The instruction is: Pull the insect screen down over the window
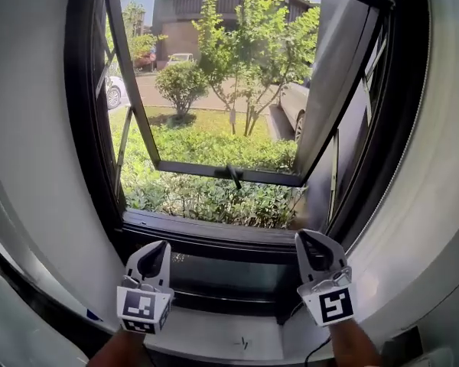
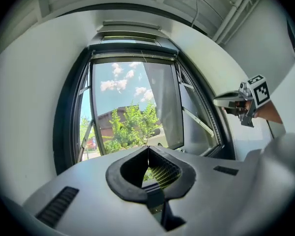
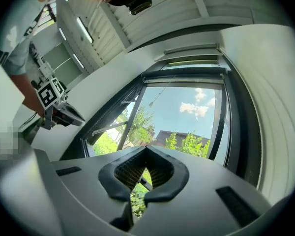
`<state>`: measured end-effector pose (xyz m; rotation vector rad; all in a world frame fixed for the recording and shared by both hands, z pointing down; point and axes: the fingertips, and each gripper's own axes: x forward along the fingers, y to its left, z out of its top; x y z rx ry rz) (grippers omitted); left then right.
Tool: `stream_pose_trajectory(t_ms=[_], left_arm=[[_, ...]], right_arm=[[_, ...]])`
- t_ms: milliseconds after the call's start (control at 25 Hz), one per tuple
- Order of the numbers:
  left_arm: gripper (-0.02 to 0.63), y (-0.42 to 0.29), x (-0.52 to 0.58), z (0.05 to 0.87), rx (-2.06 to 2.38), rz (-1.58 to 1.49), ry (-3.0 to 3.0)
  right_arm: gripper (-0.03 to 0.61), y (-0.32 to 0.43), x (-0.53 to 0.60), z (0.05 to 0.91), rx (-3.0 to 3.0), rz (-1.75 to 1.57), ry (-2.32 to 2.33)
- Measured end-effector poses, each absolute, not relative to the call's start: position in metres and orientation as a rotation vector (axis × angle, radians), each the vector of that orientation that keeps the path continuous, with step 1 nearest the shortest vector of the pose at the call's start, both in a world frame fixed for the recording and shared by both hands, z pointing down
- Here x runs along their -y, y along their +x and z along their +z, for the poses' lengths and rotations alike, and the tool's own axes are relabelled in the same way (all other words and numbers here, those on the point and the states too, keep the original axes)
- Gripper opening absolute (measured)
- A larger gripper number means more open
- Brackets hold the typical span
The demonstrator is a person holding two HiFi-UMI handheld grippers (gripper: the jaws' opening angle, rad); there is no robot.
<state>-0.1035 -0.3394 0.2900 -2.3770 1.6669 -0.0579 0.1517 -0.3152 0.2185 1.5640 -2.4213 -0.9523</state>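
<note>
A dark-framed window (image 1: 84,128) fills the head view, with its glass sash (image 1: 214,170) swung outward and a handle (image 1: 234,176) on the sash's lower bar. No mesh covers the opening. Along the top runs a dark housing bar (image 2: 132,53) (image 3: 187,73), and a thin cord (image 3: 155,96) hangs from it. My left gripper (image 1: 154,251) (image 2: 148,149) and right gripper (image 1: 310,243) (image 3: 146,149) are both shut and hold nothing. They point up at the window from just below the sill (image 1: 206,239), a little apart. Each gripper view shows the other gripper, the right (image 2: 226,101) and the left (image 3: 71,117).
Curved white wall panels flank the window on both sides. A white ledge (image 1: 214,339) lies under the sill with a thin cable (image 1: 317,350) at its right. A white object (image 1: 15,327) sits at the lower left. Shrubs, trees and parked cars are outside.
</note>
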Motion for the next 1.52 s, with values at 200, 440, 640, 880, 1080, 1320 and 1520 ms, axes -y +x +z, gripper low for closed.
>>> stream_pose_trajectory(t_ms=[200,440,640,880,1080,1320,1520], left_arm=[[0.031,-0.102,0.379,0.233,-1.542,-0.131,-2.337],[0.124,-0.118,0.423,0.164,-1.431,-0.315,-2.155],[0.219,-0.135,0.457,0.096,-1.359,-0.397,-2.032],[0.285,-0.163,0.491,0.025,-1.357,-0.482,-1.896],[0.325,-0.184,0.513,-0.031,-1.358,-0.608,-1.691],[0.353,-0.191,0.507,-0.128,-1.361,-0.54,-1.52],[0.364,-0.198,0.498,-0.198,-1.4,-0.518,-1.399]], right_arm=[[-0.005,0.161,0.361,0.154,2.218,-1.18,1.513],[0.025,0.152,0.381,0.067,1.961,-1.448,1.456],[0.141,0.153,0.399,0.005,1.715,-1.576,1.4],[0.183,0.175,0.426,-0.078,1.477,-1.558,1.472],[0.183,0.199,0.429,-0.164,1.338,-1.555,1.601],[0.201,0.206,0.429,-0.228,1.191,-1.536,1.662],[0.204,0.205,0.434,-0.253,1.114,-1.517,1.645]])
